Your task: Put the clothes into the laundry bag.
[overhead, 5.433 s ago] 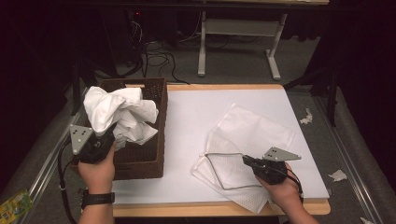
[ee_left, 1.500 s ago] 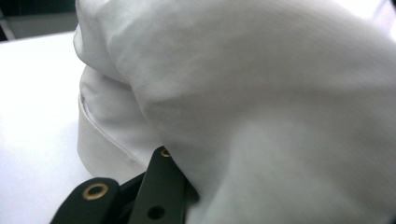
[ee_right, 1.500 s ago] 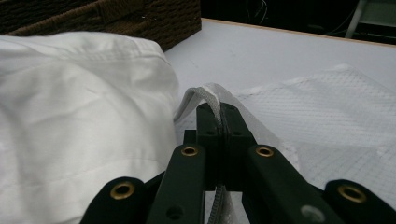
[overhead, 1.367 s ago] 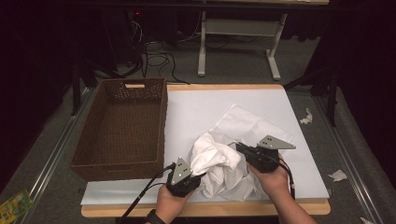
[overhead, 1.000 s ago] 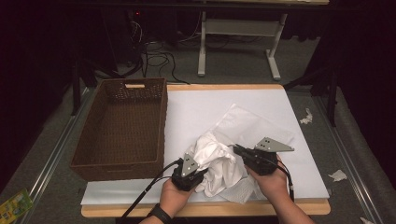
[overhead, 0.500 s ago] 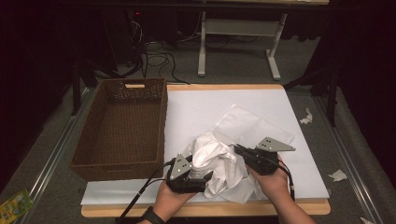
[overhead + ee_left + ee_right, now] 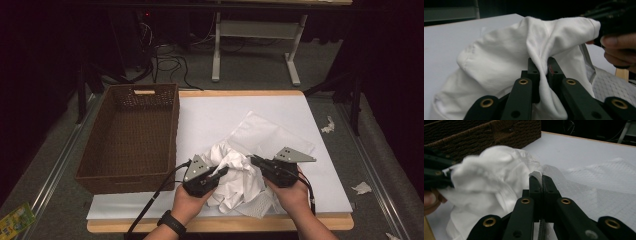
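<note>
Two hand-held grippers at near edge of surface [image 7: 210, 115]: left hand-held gripper [image 7: 220, 172] has just closed, pinching a fold of white garment [image 7: 235, 177]; right hand-held gripper [image 7: 254, 160] pinches rim of mesh bag [image 7: 270, 137] beside it. Wicker basket [image 7: 130, 135] farther left

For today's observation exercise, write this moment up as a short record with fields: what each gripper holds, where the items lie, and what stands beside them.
Left gripper: jaws have just been closing; shut on a fold of the white garment
Right gripper: shut on the edge of the mesh bag
White garment: bunched between both grippers, near the table's front edge
Mesh bag: white, lying flat on the white table, partly under the garment
Wicker basket: brown, on the table's left side, nothing inside
</note>
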`<state>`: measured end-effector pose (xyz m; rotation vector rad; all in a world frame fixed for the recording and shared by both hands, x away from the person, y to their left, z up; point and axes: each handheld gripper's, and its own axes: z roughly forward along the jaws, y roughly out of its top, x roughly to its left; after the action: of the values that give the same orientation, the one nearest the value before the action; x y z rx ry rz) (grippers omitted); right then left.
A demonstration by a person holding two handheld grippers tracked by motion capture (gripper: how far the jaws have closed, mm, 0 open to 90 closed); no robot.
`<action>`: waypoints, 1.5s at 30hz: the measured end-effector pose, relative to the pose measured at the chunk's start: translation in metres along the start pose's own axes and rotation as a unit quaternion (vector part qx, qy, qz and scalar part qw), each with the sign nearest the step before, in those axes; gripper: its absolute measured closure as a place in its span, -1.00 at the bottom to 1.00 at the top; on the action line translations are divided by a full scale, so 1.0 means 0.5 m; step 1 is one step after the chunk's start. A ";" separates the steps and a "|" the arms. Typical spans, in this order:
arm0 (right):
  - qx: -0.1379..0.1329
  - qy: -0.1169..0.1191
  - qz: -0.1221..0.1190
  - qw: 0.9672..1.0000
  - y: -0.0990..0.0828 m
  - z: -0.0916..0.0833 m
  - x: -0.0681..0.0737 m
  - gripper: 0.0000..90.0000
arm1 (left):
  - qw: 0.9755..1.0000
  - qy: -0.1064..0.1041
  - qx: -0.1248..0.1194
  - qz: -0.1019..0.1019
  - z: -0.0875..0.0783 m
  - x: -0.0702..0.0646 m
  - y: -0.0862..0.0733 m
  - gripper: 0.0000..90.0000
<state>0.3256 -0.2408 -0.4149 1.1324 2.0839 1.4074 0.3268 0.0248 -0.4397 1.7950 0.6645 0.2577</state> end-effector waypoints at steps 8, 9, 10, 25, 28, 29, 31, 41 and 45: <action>-0.006 0.003 0.003 1.000 0.004 -0.006 0.000 0.97 | 0.998 0.001 0.057 0.014 0.055 -0.029 -0.017 0.90; -0.008 0.004 0.003 1.000 0.006 -0.008 0.001 0.97 | 0.998 0.005 0.063 0.015 0.061 -0.029 -0.019 0.90; -0.010 0.006 0.002 1.000 0.007 -0.010 0.002 0.97 | 0.997 0.009 0.071 0.013 0.068 -0.030 -0.020 0.90; -0.019 0.021 -0.003 1.000 0.013 -0.019 0.016 0.97 | 0.997 0.012 0.078 0.006 0.103 -0.040 -0.004 0.50; -0.018 0.021 0.000 1.000 0.010 -0.019 0.011 0.97 | 0.998 -0.005 0.057 0.017 0.072 -0.038 -0.007 0.19; -0.017 0.020 0.000 1.000 0.010 -0.019 0.010 0.97 | 0.999 -0.011 0.049 0.021 0.056 -0.037 -0.009 0.12; -0.018 0.019 0.003 1.000 0.009 -0.019 0.010 0.97 | 0.999 -0.021 0.039 0.019 0.032 -0.031 -0.013 -0.09; -0.013 0.015 0.003 1.000 0.009 -0.013 0.012 0.97 | 1.000 -0.009 -0.018 -0.017 -0.052 0.013 -0.012 -0.40; -0.013 0.014 0.000 1.000 0.008 -0.014 0.011 0.97 | 0.999 0.031 -0.017 -0.021 -0.041 0.032 -0.015 -0.32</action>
<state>0.3189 -0.2398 -0.4078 1.1102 2.0776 1.4539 0.3275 0.0520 -0.4423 1.7440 0.7365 0.2949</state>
